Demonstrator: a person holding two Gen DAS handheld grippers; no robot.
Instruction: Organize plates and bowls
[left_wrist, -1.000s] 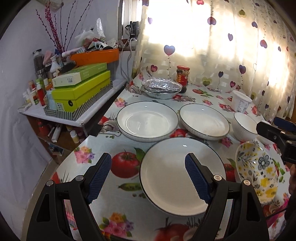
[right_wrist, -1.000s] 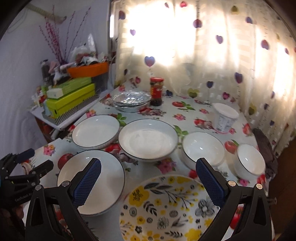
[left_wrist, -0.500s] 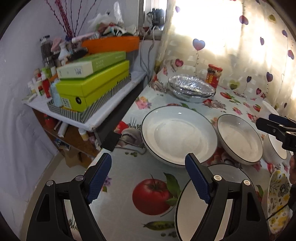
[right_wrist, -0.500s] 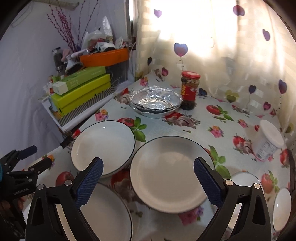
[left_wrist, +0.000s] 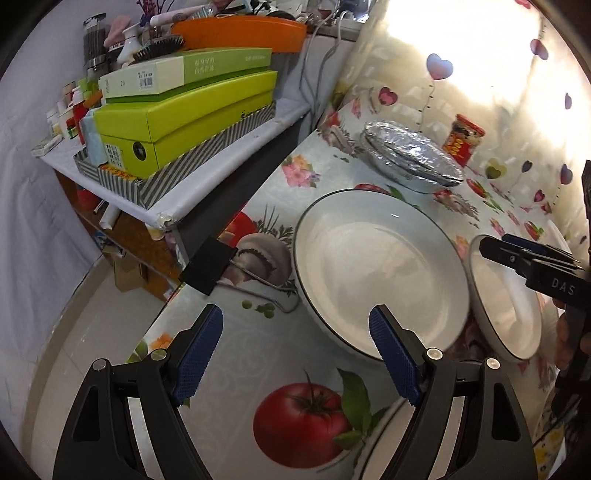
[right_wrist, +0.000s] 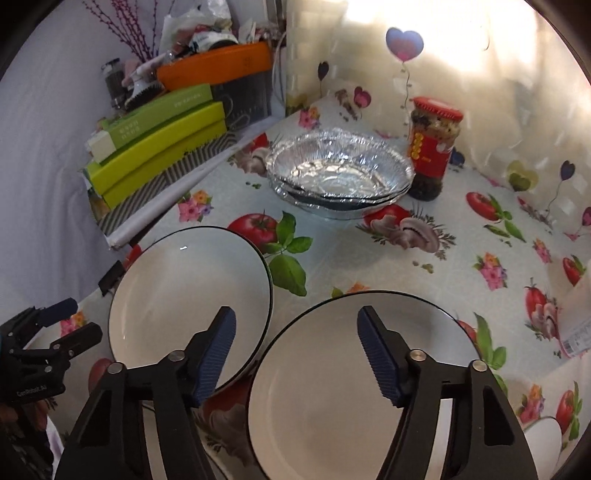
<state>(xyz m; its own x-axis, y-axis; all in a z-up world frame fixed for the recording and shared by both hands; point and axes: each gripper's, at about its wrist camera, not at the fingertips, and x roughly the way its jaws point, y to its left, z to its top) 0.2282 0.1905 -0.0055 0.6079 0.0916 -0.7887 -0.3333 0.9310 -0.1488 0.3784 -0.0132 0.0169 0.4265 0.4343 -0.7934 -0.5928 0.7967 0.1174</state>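
Writing: "DAS" on the right claw (left_wrist: 532, 258); "GenRobot.AI" on the left claw (right_wrist: 55, 332); the box labels are too small to read.
Surface (right_wrist: 369, 258): glossy cloth printed with tomatoes, mushrooms and flowers; a heart-patterned curtain (right_wrist: 480, 74) hangs behind.
Plates: two round white plates with dark rims, the left plate (right_wrist: 188, 295) just beside the right plate (right_wrist: 354, 387).
Foil dishes (right_wrist: 340, 170): crinkled and stacked, beside a red-lidded jar (right_wrist: 432, 147).
Left claw: wide, empty.
Right claw: half-wide, its jaws just closing, nothing gripped, over the right plate.

White plates (right_wrist: 188, 295) with thin dark rims; tablecloth (right_wrist: 369, 266) printed with tomatoes and flowers; silver foil pans (right_wrist: 338, 168); red-lidded jar (right_wrist: 432, 147); lime-green boxes (left_wrist: 184, 114).
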